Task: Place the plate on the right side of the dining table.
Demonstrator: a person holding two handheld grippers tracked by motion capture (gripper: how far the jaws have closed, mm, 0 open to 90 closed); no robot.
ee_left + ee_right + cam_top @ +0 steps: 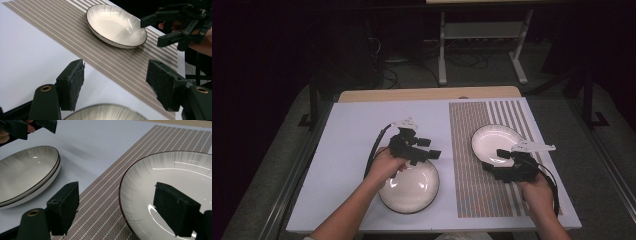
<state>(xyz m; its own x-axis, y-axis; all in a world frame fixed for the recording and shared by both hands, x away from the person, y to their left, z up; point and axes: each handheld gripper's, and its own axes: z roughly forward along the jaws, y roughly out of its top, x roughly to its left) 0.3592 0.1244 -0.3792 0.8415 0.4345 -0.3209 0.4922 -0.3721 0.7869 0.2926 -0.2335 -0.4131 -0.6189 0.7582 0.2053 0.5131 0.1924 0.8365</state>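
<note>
Two grippers of mine stood open, holding nothing. Left gripper [424, 148] hovered at twelve o'clock of the stacked plates [412, 192]. Right gripper [495, 161] straddled the bowl's [492, 140] six-o'clock rim.

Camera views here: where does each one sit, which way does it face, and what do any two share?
High view: above the near table edge, looking forward and down; forearms, left gripper, right gripper.
Left gripper view: behind its open jaws, facing the white dark-rimmed bowl on the striped brown placemat.
Right gripper view: behind its jaws, straddling that bowl's rim.
Both gripper views share bowl and placemat.
</note>
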